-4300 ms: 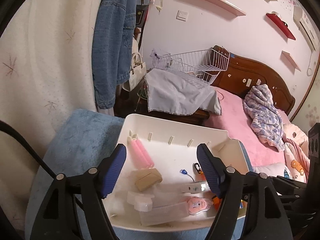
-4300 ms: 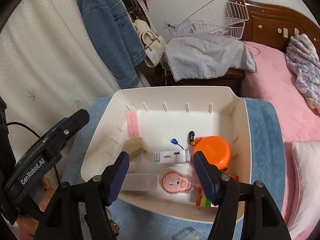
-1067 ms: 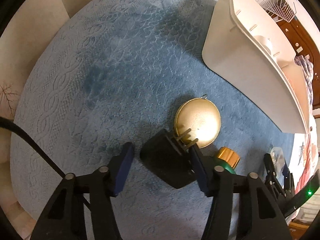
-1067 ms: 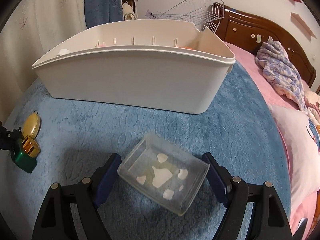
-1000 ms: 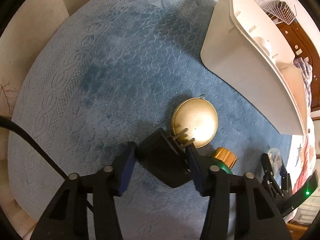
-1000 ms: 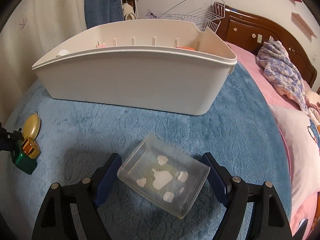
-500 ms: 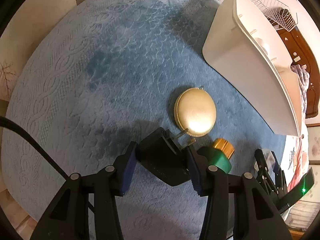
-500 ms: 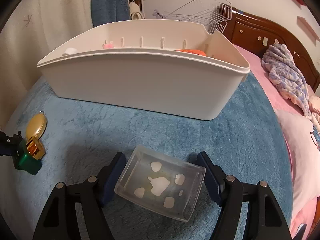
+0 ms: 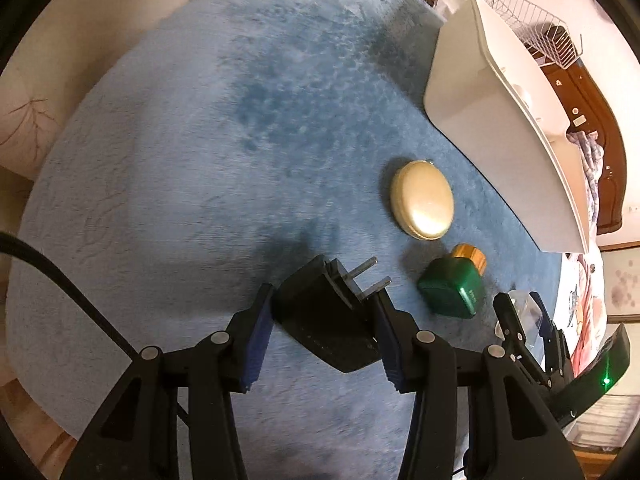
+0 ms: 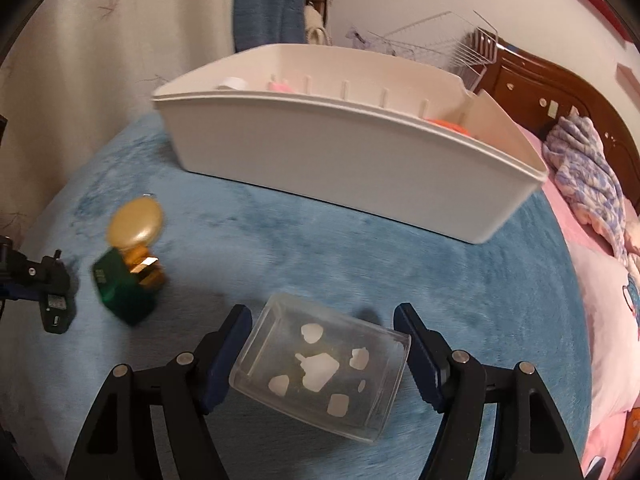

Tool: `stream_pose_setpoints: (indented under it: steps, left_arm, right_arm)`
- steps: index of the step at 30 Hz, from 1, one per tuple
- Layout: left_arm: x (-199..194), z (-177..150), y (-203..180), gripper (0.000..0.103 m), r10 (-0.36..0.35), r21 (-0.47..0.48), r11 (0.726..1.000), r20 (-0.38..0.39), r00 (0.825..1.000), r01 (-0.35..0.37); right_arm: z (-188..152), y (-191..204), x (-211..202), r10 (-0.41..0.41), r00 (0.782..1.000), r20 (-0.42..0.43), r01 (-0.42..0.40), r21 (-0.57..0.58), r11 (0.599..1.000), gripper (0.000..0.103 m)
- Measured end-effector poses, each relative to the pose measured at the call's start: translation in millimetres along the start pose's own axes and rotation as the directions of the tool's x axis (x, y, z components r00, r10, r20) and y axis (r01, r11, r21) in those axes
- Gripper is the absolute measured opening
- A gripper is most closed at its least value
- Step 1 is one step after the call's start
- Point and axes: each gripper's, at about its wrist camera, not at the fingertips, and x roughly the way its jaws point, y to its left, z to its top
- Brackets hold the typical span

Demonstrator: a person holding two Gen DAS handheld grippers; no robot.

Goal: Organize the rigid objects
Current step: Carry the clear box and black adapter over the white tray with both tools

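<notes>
**Both grippers loaded over the blue blanket**

While the blue blanket (image 9: 208, 128) fills most of the left wrist view, only the right wrist view looks over the rim of the white bin (image 10: 340, 148) to its ribbed inner wall, a pink item and an orange one. That view also takes in the wooden headboard (image 10: 560, 92) and the wire rack (image 10: 452, 48) behind the bin.

The left gripper (image 9: 324, 312) is clamped narrowly on a black plug adapter (image 9: 320, 312), prongs pointing away, held clear of the blanket. The right gripper (image 10: 322, 352) holds a clear plastic box (image 10: 320, 364) at medium width, with white scraps seen through it.

Lying on the blanket near the bin's wall are a gold oval case (image 9: 422, 205) and, just beside it, a green bottle with a gold cap (image 9: 452, 292). Small lettering on the bottle is too blurred to read.
</notes>
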Motion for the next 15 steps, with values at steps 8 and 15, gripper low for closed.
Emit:
stream_pose_setpoints:
  steps: [8,15]
  left_arm:
    - [-31.2,5.8,32.1,0.051,0.012,0.019,1.000,0.081,0.997,-0.014]
    - [-52.0,28.1,38.3,0.051,0.011,0.029,0.999,0.163,0.987,-0.016]
  right_arm:
    - [15.3,34.4,-23.6,0.034,0.998,0.060,-0.032,-0.032,0.999,0.074]
    - [39.8,59.1,-42.1,0.050,0.991,0.121,-0.038,-0.103,0.994,0.074]
